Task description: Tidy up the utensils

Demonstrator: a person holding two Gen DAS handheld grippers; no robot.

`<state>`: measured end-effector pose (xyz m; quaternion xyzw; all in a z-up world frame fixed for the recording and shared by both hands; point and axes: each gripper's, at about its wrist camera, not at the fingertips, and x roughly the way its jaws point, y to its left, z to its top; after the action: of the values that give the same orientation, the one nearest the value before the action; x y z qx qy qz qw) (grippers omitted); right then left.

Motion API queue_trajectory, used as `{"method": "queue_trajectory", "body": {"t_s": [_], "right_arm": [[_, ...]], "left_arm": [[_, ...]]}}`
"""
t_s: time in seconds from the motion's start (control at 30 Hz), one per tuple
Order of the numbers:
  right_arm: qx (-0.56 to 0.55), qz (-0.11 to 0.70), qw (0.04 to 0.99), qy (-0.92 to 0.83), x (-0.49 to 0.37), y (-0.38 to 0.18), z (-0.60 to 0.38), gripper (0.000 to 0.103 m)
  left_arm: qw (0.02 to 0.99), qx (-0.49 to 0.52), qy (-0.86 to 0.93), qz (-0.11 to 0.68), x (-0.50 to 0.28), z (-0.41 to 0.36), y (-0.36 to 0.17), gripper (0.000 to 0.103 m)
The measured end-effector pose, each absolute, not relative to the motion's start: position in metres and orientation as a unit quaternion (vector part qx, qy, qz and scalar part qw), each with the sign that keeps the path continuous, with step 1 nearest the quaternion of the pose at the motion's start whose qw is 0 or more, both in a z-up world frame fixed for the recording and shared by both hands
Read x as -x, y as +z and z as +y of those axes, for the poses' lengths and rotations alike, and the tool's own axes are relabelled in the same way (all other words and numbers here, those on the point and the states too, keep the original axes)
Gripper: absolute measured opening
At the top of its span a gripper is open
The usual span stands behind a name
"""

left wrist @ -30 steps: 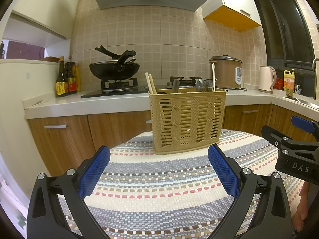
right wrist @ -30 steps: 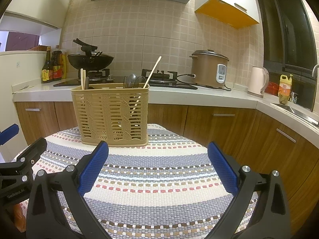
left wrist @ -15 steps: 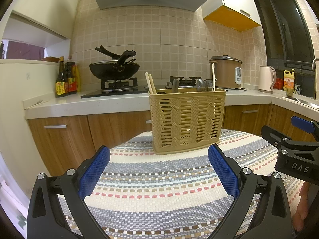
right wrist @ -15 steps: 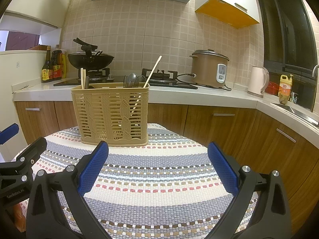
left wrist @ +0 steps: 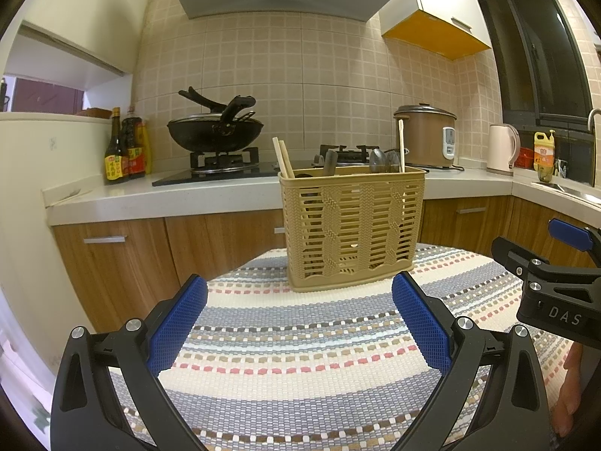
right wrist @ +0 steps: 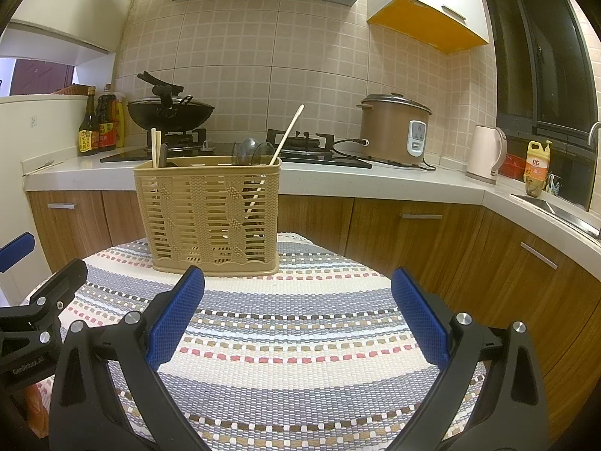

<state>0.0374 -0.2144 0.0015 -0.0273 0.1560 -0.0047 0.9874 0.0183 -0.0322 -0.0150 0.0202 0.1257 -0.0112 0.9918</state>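
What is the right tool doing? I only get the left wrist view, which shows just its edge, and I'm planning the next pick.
Observer: The right tool is open, with nothing between its pads, over the striped mat.
Operator: The lone chopstick looks upright to me. Is it?
Observer: No. In the right wrist view that chopstick leans clearly to the right, out past the right end of the utensil basket.
Operator: Any loose utensils on the mat to the right of the basket?
Observer: None that I can see. The mat there shows only its stripes, out to its edge.
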Motion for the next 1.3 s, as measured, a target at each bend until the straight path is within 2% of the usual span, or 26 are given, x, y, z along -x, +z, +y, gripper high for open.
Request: {"method": "queue_trajectory", "body": {"t_s": [1.3], "right_arm": [[0.030,0.162,0.986,-0.005,-0.0379,-0.0008,-0.2100,0.095]], "left_arm": [[0.992,-0.019,0.019,0.122,-0.0216,-0.0254,-0.0127,0.096]]}}
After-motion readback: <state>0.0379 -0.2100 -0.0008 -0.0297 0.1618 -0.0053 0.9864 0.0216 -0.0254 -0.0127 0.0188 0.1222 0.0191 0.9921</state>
